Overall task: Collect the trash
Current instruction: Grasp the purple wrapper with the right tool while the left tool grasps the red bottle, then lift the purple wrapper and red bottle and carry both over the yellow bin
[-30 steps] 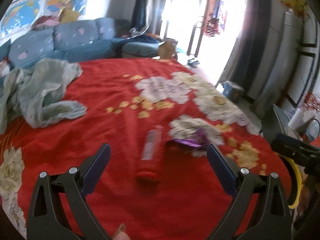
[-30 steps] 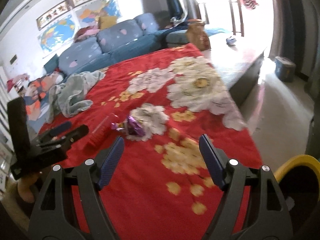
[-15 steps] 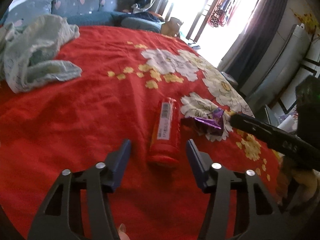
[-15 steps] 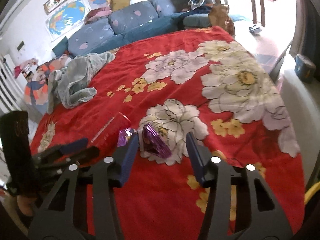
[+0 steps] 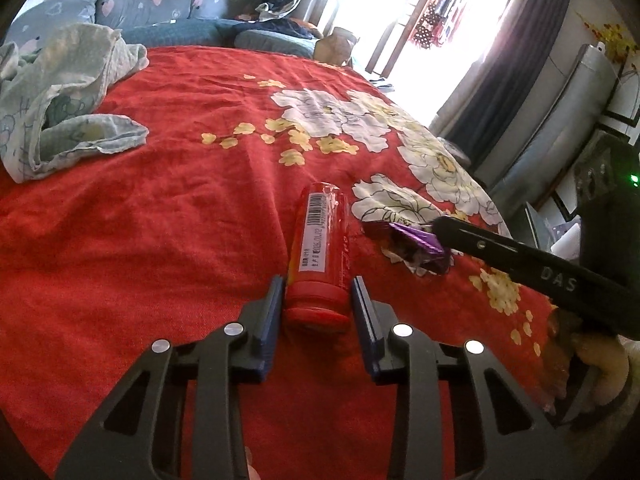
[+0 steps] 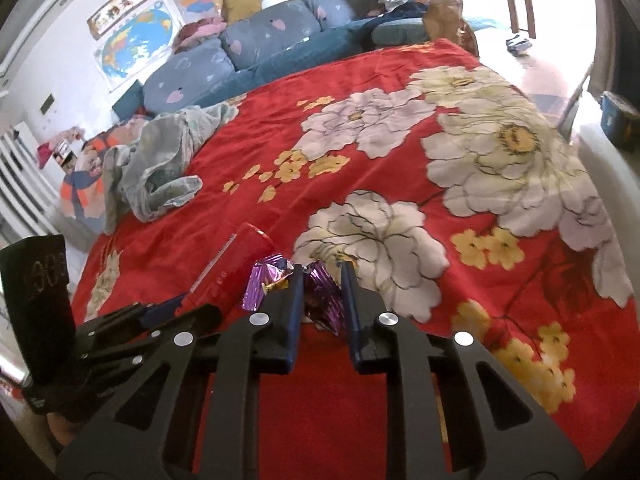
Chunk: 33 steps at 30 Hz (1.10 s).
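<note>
A red bottle (image 5: 320, 240) with a white barcode label lies on the red floral bedspread (image 5: 160, 220), cap end toward me. My left gripper (image 5: 317, 282) straddles that cap end; its jaws are closing and both pads touch the bottle's sides. Just right of the bottle lies a crumpled purple foil wrapper (image 5: 416, 244). In the right wrist view, my right gripper (image 6: 321, 270) is shut on the purple wrapper (image 6: 322, 300), part of which sticks out left of the fingers. The bottle (image 6: 232, 272) and left gripper (image 6: 160, 308) show at the lower left of that view.
A crumpled pale green cloth (image 5: 68, 120) lies on the bed's far left. A blue sofa (image 5: 160, 12) runs behind the bed. The bed's right edge drops to the floor, where a small blue bin (image 6: 618, 124) stands. A hand (image 5: 592, 364) holds the right gripper.
Both grippers dropped toward the bed and narrowed from wide open. The left came around the bottle's cap end; the right swung over to the purple wrapper and closed on it.
</note>
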Tool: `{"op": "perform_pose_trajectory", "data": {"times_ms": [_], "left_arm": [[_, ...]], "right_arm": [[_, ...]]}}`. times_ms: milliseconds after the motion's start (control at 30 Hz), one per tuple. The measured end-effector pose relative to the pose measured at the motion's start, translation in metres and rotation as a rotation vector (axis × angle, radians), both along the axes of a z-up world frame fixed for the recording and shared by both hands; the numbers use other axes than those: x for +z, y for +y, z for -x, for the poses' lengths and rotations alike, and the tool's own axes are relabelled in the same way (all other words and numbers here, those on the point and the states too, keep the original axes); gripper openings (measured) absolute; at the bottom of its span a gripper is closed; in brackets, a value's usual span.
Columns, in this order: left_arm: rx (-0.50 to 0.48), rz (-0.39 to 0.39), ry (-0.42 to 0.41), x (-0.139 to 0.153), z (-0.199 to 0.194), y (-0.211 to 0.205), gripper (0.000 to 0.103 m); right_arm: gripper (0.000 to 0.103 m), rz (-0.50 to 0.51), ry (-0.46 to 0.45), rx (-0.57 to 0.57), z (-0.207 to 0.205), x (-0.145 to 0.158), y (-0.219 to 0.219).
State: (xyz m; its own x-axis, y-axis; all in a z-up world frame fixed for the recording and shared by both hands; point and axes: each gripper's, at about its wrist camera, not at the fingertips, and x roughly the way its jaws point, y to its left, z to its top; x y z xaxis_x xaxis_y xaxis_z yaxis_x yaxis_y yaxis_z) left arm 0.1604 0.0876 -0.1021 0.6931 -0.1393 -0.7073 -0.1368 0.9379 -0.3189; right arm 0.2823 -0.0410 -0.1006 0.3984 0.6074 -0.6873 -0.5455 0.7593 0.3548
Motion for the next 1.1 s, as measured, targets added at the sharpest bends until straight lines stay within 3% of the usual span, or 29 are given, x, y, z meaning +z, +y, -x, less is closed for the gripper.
{"op": "perform_pose_trajectory", "data": {"times_ms": [467,533,1100], "left_arm": [[-0.003,-0.021,-0.057,0.022,0.010,-0.012,0.031],[-0.031,0.017,-0.071,0.027,0.011,-0.015,0.031],[-0.242,-0.012,-0.142,0.053,0.030,-0.100,0.031]], "right_arm": [[0.013,-0.029,-0.072,-0.134,0.031,0.022,-0.069],[0.013,-0.035,-0.076,-0.156,0.034,0.026,-0.080],[0.013,-0.052,-0.113,-0.297,0.053,0.045,-0.150]]}}
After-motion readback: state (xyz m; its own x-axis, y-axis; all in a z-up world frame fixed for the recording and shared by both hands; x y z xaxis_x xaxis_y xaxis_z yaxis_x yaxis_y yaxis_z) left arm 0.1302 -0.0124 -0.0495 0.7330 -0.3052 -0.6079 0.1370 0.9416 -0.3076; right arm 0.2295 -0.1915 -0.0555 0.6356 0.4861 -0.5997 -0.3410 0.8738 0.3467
